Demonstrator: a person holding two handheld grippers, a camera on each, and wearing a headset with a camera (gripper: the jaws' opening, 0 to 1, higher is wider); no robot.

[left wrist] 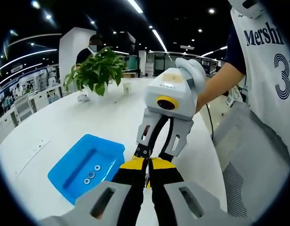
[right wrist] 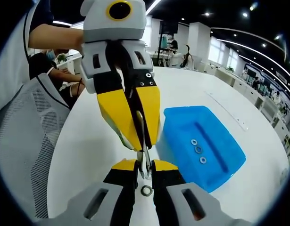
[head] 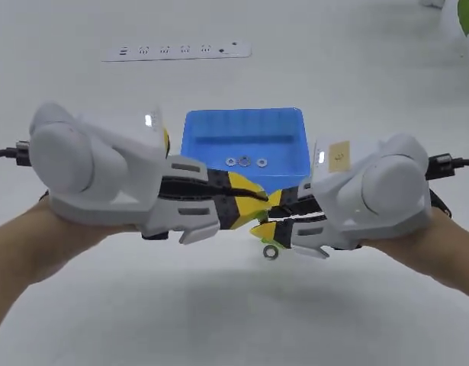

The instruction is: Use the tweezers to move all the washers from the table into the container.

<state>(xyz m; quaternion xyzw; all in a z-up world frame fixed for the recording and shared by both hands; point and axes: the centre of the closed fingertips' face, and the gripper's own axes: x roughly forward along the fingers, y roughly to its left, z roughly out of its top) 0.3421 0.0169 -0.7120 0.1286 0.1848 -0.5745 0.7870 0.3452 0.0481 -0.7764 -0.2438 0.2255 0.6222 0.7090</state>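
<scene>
Right claw (right wrist: 145, 165), slim metal tweezers (right wrist: 140, 123), ring washer (right wrist: 146, 190)

The left claw (head: 257, 204) and right claw (head: 268, 213) are meeting tip to tip over the white counter (head: 219, 320), their yellow-and-black jaws overlapping. A hand is gripping each one from below. Behind them a blue container (head: 219, 137) is sitting with three washers (head: 246, 161) lying in a row inside. One loose washer (head: 271, 252) is lying on the counter just under the right claw. A power strip (head: 177, 51) is lying farther back.
</scene>
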